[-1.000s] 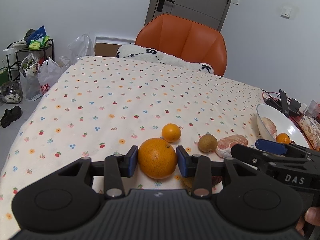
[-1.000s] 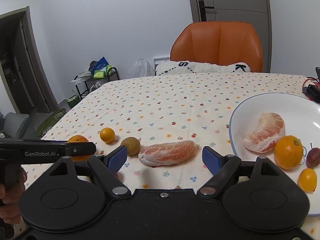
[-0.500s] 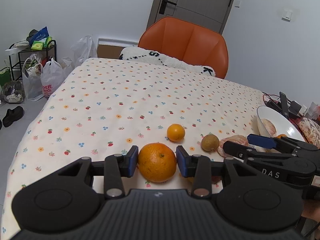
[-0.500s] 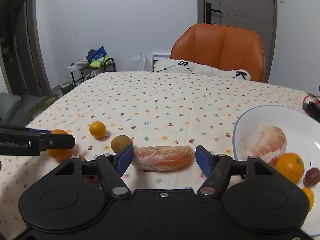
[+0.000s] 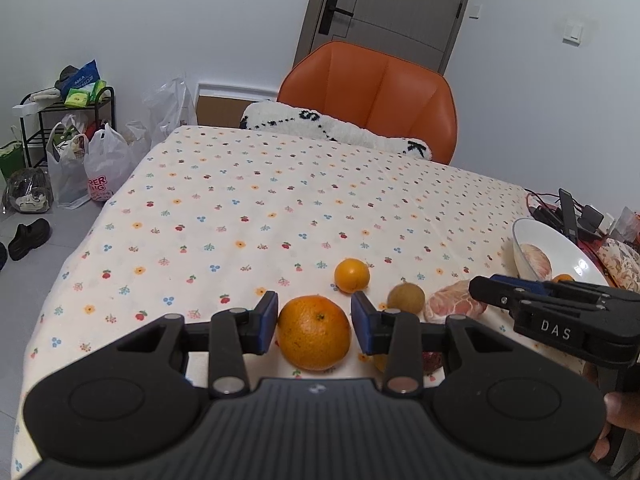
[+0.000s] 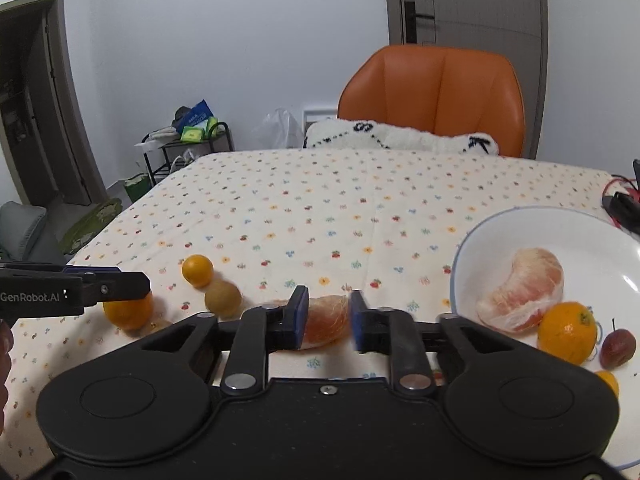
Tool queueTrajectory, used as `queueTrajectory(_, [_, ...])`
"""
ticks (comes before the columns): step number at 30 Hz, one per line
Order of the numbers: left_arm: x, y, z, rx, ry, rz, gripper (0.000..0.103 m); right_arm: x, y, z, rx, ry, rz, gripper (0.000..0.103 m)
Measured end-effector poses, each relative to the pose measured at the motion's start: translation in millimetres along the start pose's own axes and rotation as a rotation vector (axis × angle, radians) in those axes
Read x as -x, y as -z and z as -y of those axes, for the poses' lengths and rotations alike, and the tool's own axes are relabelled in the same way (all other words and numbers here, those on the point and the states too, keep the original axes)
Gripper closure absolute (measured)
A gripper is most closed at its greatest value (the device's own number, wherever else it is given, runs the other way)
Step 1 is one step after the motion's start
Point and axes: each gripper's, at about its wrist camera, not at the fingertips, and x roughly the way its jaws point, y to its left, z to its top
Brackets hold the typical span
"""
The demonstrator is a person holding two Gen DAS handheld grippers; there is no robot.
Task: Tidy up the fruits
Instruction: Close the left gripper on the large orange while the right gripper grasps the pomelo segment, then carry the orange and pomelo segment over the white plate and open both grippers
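Fruits are partly sorted: the white bowl [image 6: 472, 240] already holds a pomelo segment [image 6: 524, 292], an orange [image 6: 568, 332], a small red fruit and another small orange one. On the flowered surface [image 5: 280, 200] remain a large orange [image 5: 314, 338], a small orange [image 5: 352, 275], a brown round fruit [image 5: 407, 298] and a second peeled segment [image 6: 326, 320]. Left tongs [image 5: 314, 322] bracket the large orange, pads about touching it. Right tongs [image 6: 329, 318] have narrowed around the segment; firm contact is unclear.
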Motion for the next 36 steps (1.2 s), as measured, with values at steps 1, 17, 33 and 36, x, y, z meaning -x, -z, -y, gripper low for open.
queueTrajectory(1, [0, 1, 0, -0.004, -0.003, -0.002, 0.064, 0, 0, -2, 0.006, 0.018, -0.003, 0.06])
queueTrajectory(17, [-9, 11, 0, -0.019, -0.006, -0.027, 0.064, -14, 12, -22, 0.11, -0.059, -0.055, 0.037])
queueTrajectory(33, [9, 2, 3, -0.015, -0.009, 0.017, 0.064, 20, 1, -16, 0.071, -0.079, 0.035, 0.039])
queueTrajectory(36, [12, 0, 5, -0.017, -0.004, 0.027, 0.064, 28, -2, -16, 0.074, -0.08, 0.054, 0.039])
